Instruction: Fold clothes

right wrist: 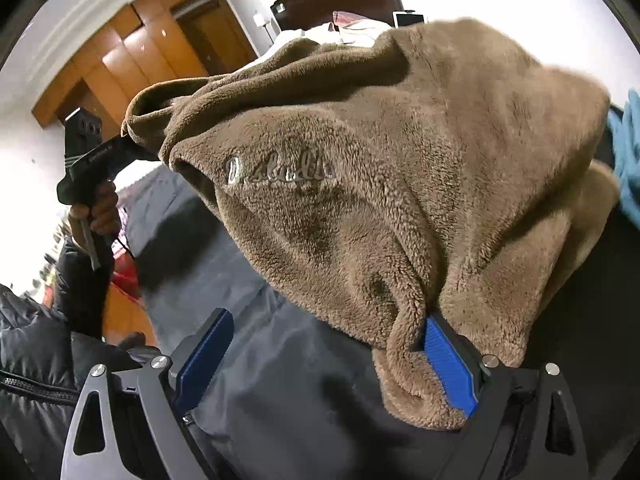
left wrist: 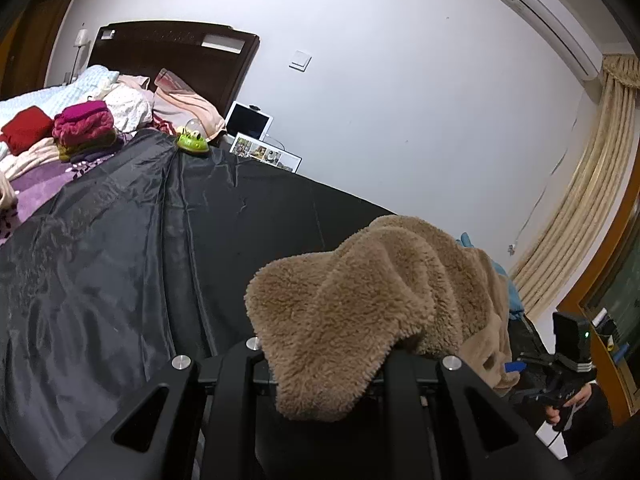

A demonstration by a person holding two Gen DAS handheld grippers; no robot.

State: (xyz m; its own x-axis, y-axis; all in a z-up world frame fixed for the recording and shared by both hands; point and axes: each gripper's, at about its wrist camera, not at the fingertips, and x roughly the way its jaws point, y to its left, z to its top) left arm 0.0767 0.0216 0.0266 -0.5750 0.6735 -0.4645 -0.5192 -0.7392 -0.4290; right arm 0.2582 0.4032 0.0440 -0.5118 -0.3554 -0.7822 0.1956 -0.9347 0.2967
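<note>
While the left gripper (left wrist: 332, 364) pinched its edge, the brown fleece garment (right wrist: 400, 184) hung at twelve o'clock above the black sheet (left wrist: 120, 260). The right gripper (right wrist: 328, 360) stood spread, cloth draped over one finger. Soft, bulky and limp, it probably wanted gripping at the hem.

A fleece garment (left wrist: 372, 312) drapes over the left gripper (left wrist: 320, 364), above a sheet (left wrist: 120, 260) spread on the bed. Behind it, folded clothes (left wrist: 84, 128) sit left of a toy (left wrist: 193, 142), before the headboard (left wrist: 176, 56).
</note>
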